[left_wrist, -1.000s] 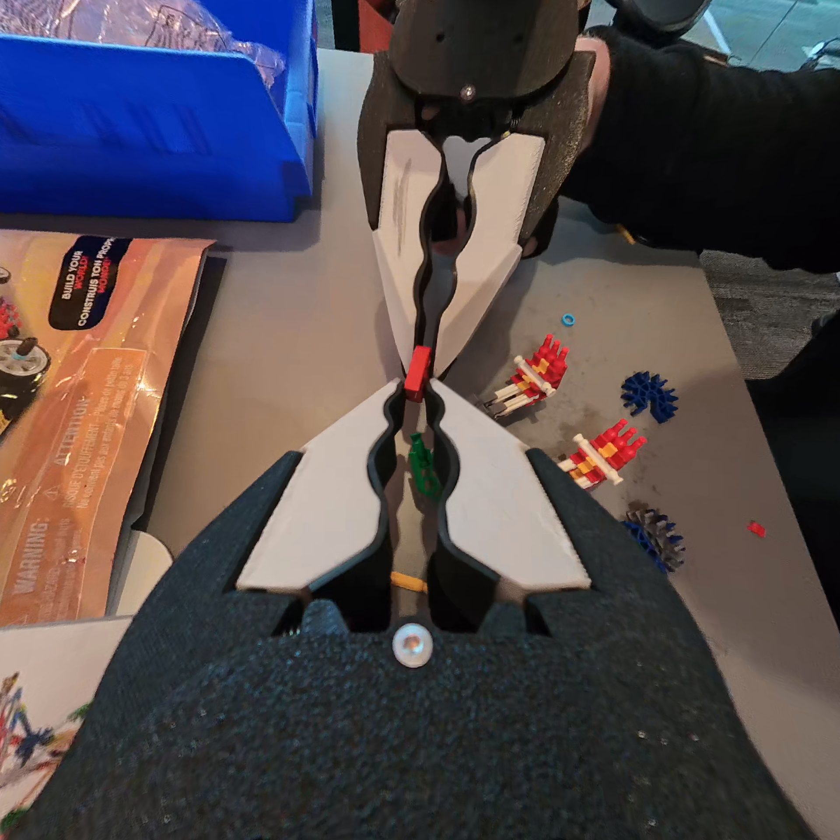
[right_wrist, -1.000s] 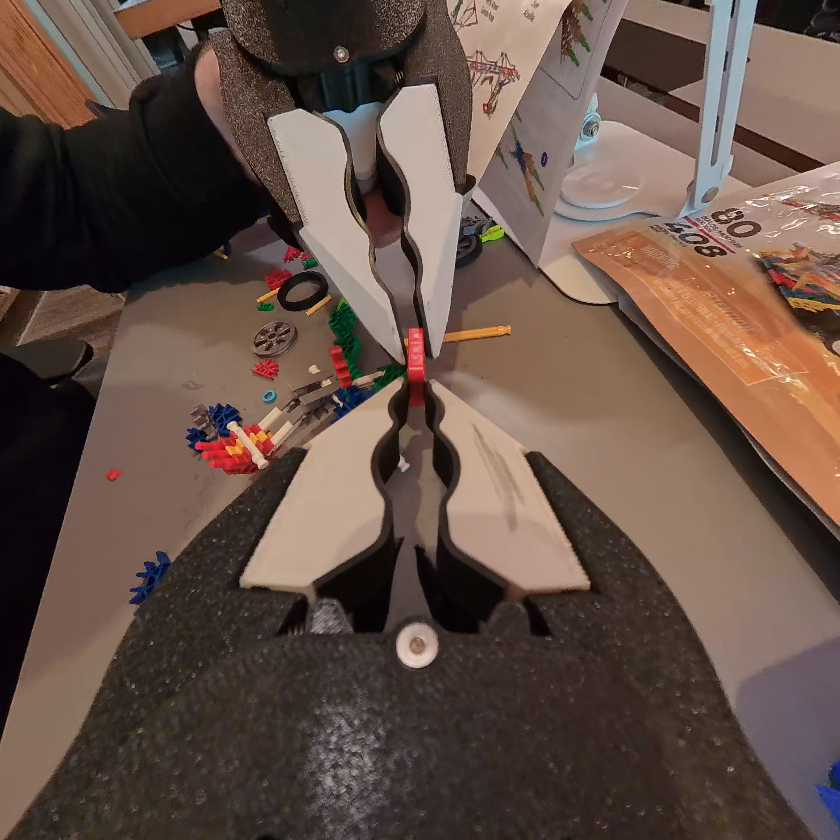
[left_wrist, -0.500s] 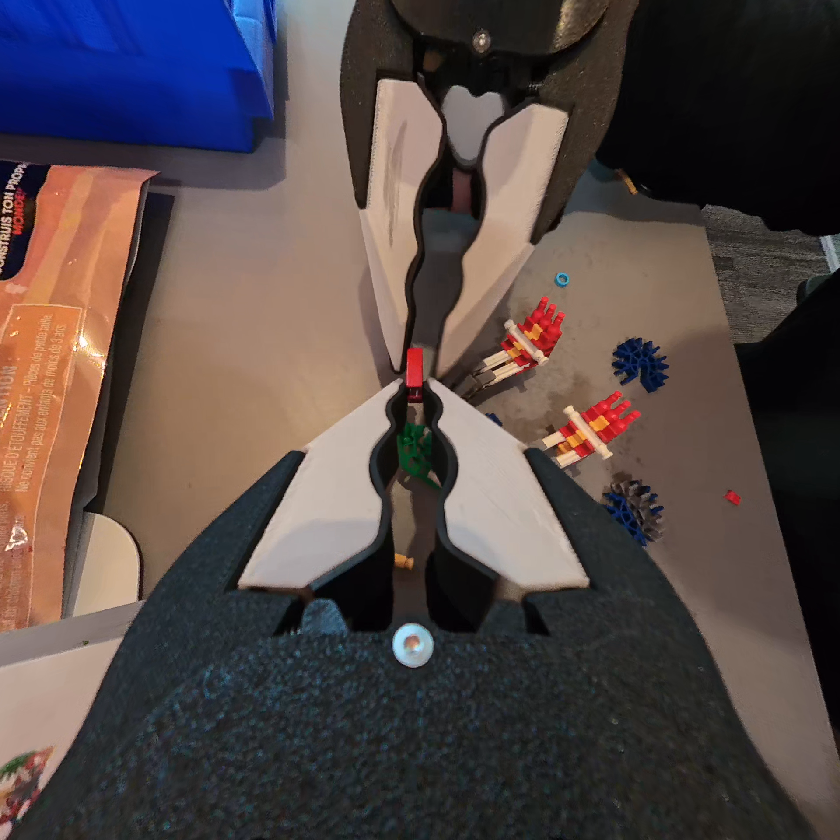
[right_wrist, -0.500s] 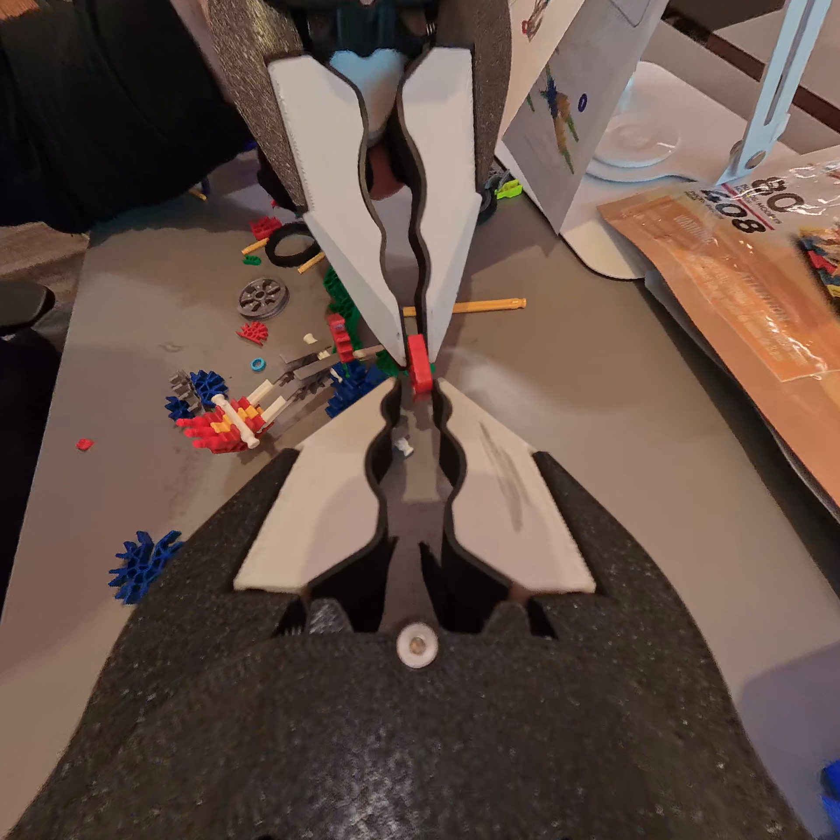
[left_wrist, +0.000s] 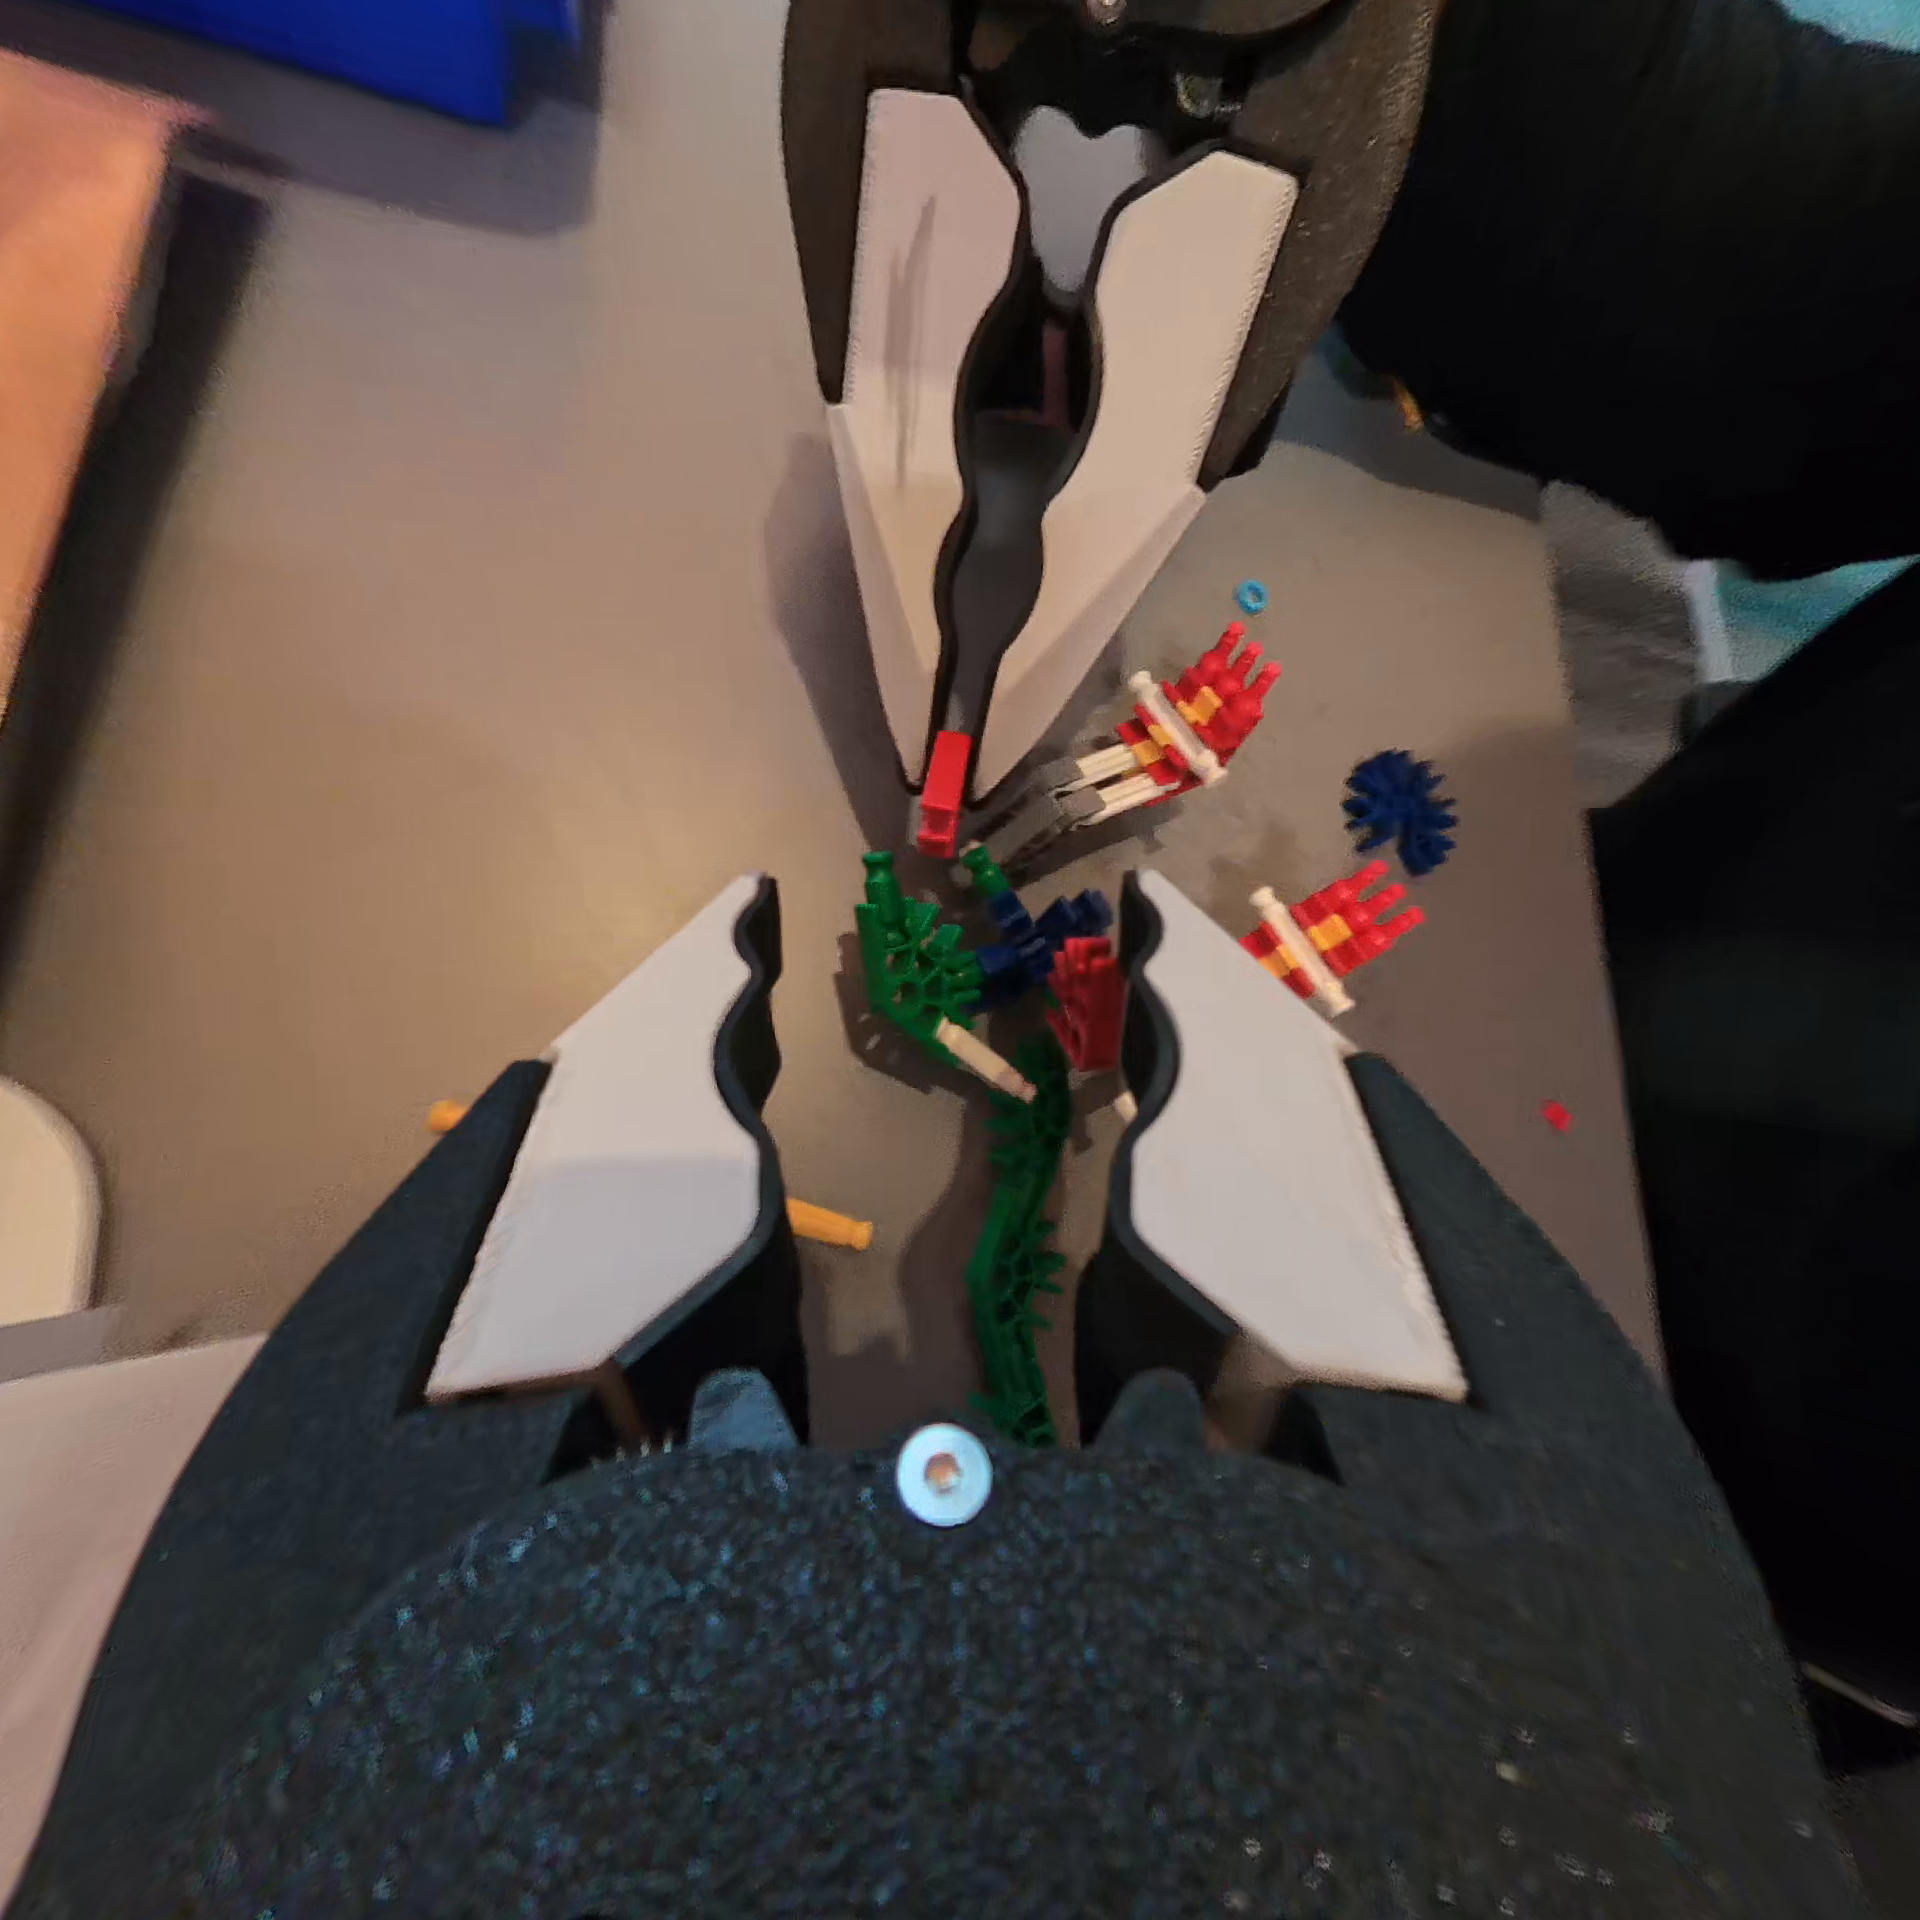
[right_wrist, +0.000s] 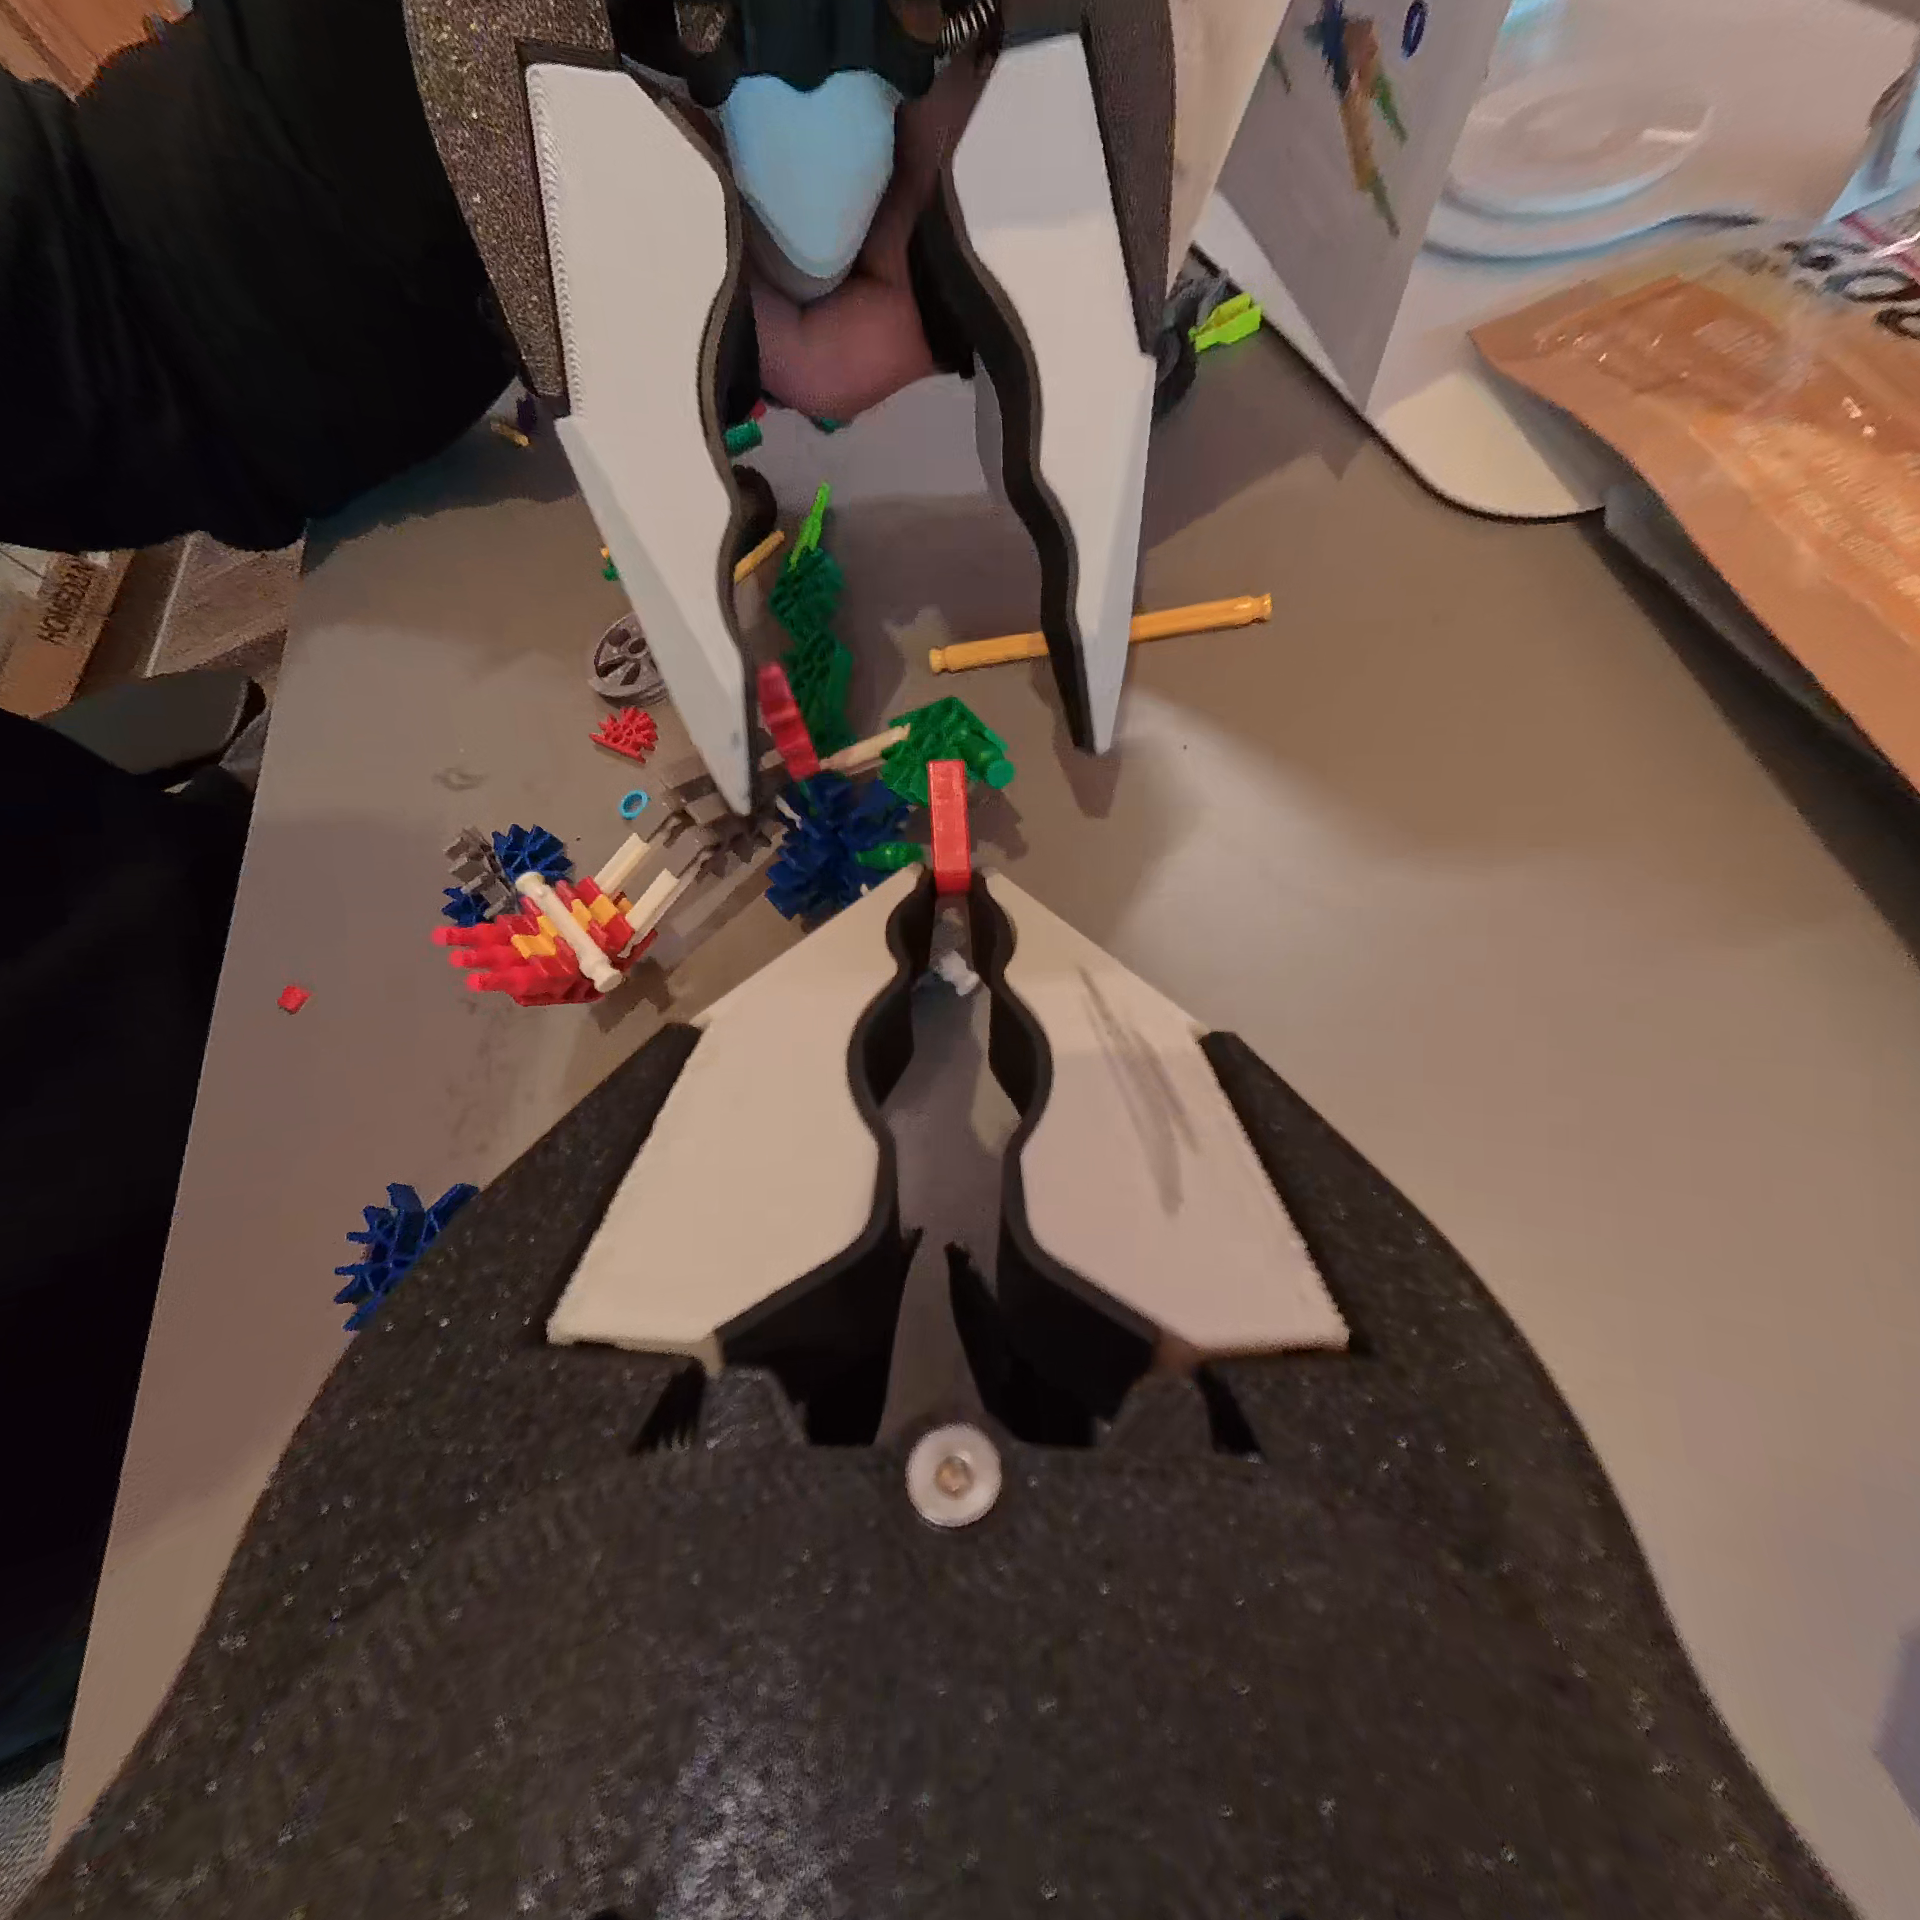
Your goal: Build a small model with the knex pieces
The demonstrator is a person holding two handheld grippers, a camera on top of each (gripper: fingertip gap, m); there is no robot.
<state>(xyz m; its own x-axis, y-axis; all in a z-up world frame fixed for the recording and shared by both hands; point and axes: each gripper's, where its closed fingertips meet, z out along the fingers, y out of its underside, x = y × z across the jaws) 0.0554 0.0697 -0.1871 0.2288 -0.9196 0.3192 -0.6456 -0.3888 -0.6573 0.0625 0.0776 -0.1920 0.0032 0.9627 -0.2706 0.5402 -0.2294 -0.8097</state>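
Observation:
My right gripper (right_wrist: 951, 883) is shut on a small red piece (right_wrist: 948, 826) that sticks out past its tips. The left wrist view shows the same gripper (left_wrist: 940, 774) from the front, pinching the red piece (left_wrist: 943, 795). My left gripper (left_wrist: 945, 899) is open and holds nothing; it also shows wide open in the right wrist view (right_wrist: 914, 748). Below and between its fingers on the grey table (left_wrist: 468, 675) lies a cluster of green (left_wrist: 914, 961), blue (left_wrist: 1029, 940) and red (left_wrist: 1086, 997) connector pieces.
Red-and-yellow rod bundles (left_wrist: 1195, 717) (left_wrist: 1330, 935), a blue snowflake connector (left_wrist: 1397, 810), a green chain (left_wrist: 1023, 1226) and a yellow rod (right_wrist: 1101, 634) lie loose. An orange bag (right_wrist: 1745, 457), a white booklet (right_wrist: 1340, 187) and a blue bin (left_wrist: 312, 42) ring the table. The tips of both grippers are at nearly the same place.
Both grippers pinched the red piece a second ago. The right loosened briefly and shut again. My left gripper has now opened wide and let go, leaving the piece with the right.

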